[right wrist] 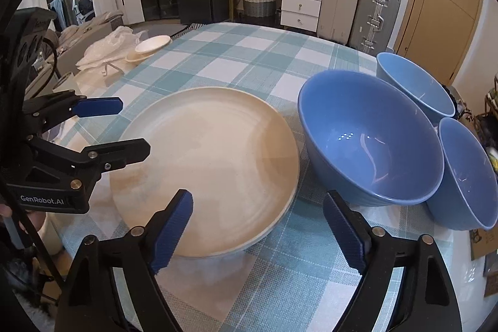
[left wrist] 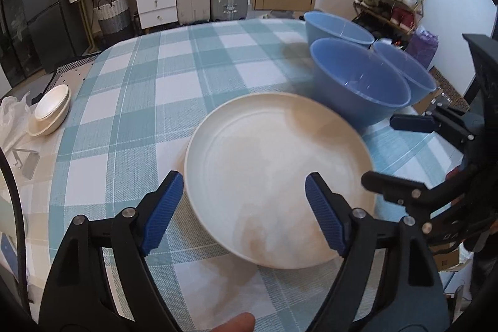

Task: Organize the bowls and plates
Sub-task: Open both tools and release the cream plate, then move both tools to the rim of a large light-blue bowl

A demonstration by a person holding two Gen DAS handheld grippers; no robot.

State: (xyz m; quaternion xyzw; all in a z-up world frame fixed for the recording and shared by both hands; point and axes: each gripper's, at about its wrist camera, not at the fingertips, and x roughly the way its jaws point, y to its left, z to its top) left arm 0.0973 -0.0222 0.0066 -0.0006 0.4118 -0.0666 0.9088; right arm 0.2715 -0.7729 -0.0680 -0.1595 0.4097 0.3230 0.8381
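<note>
Plate: a cream plate [left wrist: 277, 176] lies flat on the checked surface [left wrist: 149, 83], directly ahead of both tools, its rim reaching between the fingers of each.
Left tool: the left tool [left wrist: 244, 207] is spread wide, one blue pad on either side of the plate's near-left rim and clear of it (nothing pinched).
Right tool: the right tool [right wrist: 258, 226] is likewise spread, its left pad over the plate's near edge, its right pad over bare cloth; it grips nothing.
Blue bowls: three blue bowls [right wrist: 370, 139] stand upright in a tight cluster just right of the plate, ahead and right of the right tool.
Small dishes: cream small dishes [left wrist: 51, 109], stacked, sit far off to the left tool's left, at the surface's edge beside a white plastic bag [right wrist: 105, 49].
</note>
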